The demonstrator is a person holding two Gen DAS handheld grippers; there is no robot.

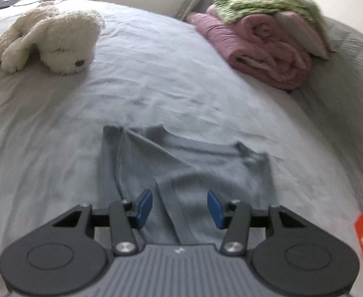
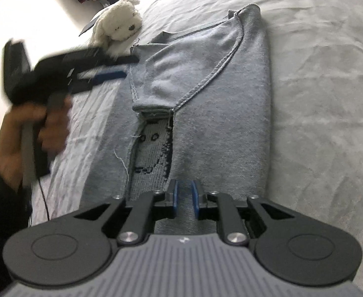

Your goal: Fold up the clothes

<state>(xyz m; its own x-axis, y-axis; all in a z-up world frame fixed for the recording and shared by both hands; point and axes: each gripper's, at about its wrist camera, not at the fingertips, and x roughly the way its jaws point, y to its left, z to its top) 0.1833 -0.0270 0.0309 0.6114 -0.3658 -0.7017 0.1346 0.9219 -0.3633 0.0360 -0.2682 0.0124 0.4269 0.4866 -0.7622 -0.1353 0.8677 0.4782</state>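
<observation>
On the bed, left wrist view: a grey sweater (image 1: 181, 168) lies on the pale sheet (image 1: 156, 79), narrowed into a long strip with both sides turned in over the middle. The left gripper (image 1: 179, 208) hovers over the near end, blue pads well apart, nothing between them but the cloth lying flat below; no grip. Beyond it, a white plush dog (image 1: 50, 42) sits at far left, and a rolled pink blanket (image 1: 258, 52) with a green patterned cloth (image 1: 263, 0) on top sits at far right, both well apart from the sweater. Right wrist view: the same sweater (image 2: 218, 113) runs lengthwise away from the camera; a sleeve is folded in across the body, and a slit between the overlapped sides shows dark stitched markings underneath. The right gripper (image 2: 184, 199) is over the near edge, jaws a narrow gap apart, no fabric pinched as far as visible. The left gripper (image 2: 107, 74), blurred, is held by a hand (image 2: 30, 128) beside the collar end. Judgement: side folds appear done; the crosswise fold to halve the length remains, plus setting the garment aside.
</observation>
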